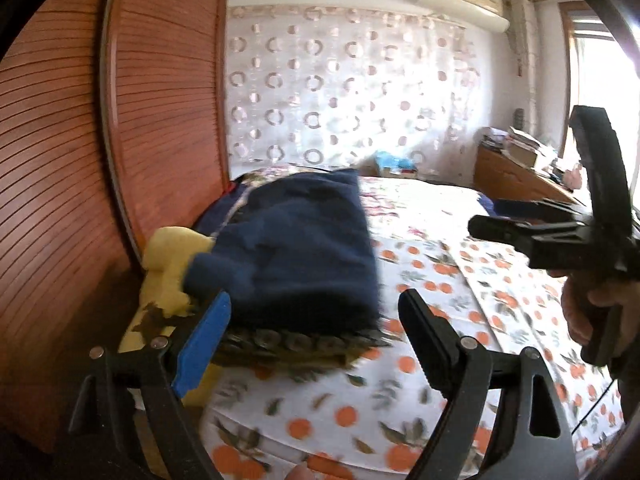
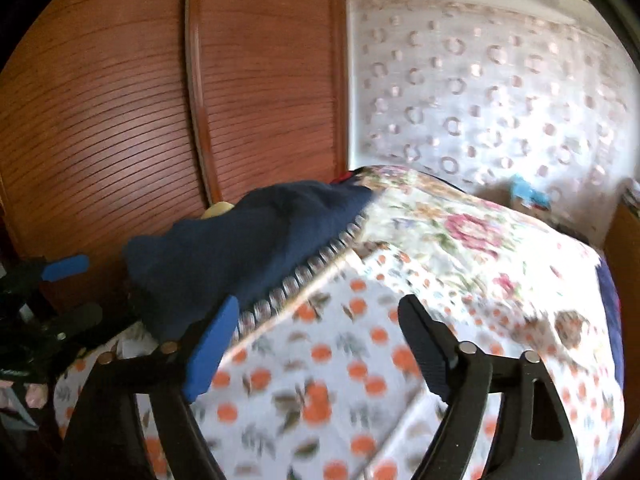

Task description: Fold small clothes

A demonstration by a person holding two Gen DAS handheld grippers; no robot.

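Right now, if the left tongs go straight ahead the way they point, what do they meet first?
Probably the folded dark blue garment lying on the bed. The left tongs are open and empty, with its near edge just ahead. Blur makes the depth uncertain.

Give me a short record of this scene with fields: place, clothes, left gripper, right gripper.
place: bed with orange-print sheet, beside a wooden wardrobe
clothes: navy garment folded on top of a pile at the bed's edge; yellow item beside it
left gripper: open, holds nothing
right gripper: open, holds nothing
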